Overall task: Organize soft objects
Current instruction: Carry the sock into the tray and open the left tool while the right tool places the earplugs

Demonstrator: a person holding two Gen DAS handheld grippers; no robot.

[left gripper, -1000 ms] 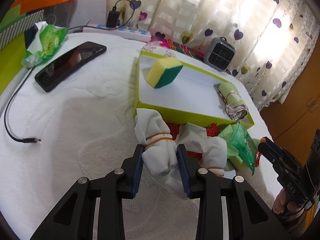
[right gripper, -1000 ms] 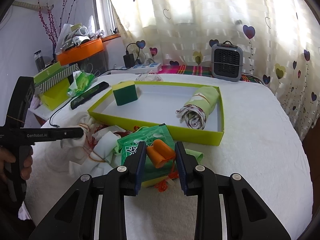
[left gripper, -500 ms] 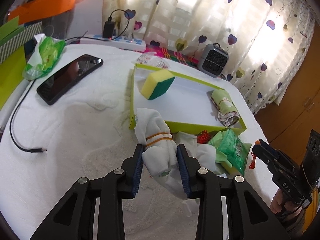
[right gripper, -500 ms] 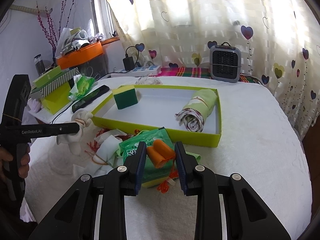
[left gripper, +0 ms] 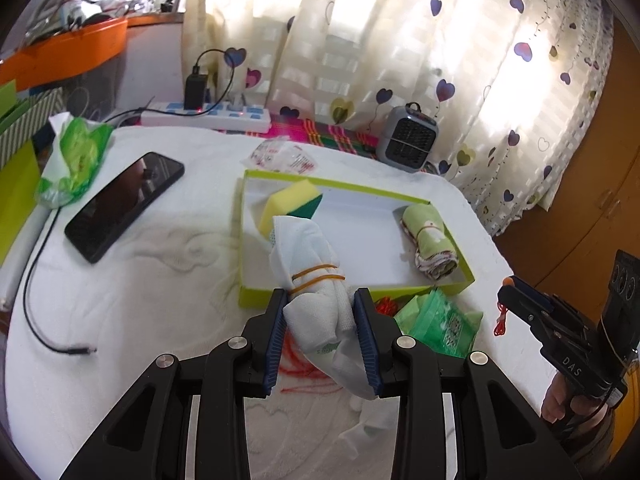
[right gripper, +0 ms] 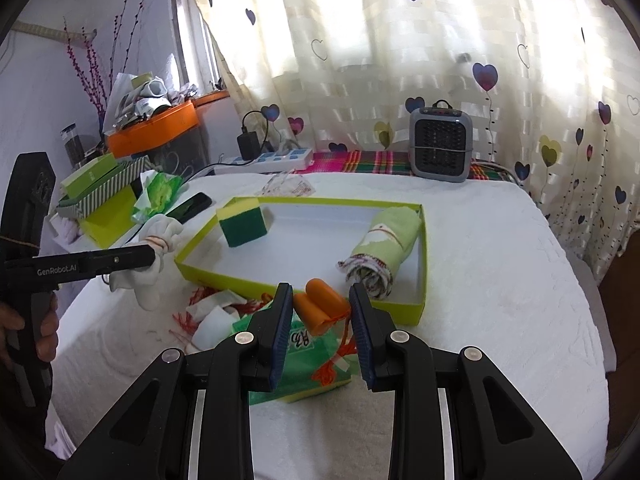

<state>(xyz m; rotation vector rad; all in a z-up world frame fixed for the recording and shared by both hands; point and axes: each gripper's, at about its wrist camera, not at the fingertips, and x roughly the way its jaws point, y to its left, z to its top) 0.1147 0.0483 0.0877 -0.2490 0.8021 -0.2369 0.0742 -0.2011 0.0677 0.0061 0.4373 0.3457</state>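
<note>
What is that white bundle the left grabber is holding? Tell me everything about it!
The white cloth bundle looks like soft knitted fabric rolled up and tied round its middle with two orange rubber bands. The left gripper is shut on its lower part, one blue pad on each side. It is lifted off the white bedspread, tilted, its top end pointing toward the green tray. A loose tail hangs below.

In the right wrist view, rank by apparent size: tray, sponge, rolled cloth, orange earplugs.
1. Tray
2. Rolled cloth
3. Sponge, close to the cloth
4. Orange earplugs, smallest despite being nearest the camera
</note>
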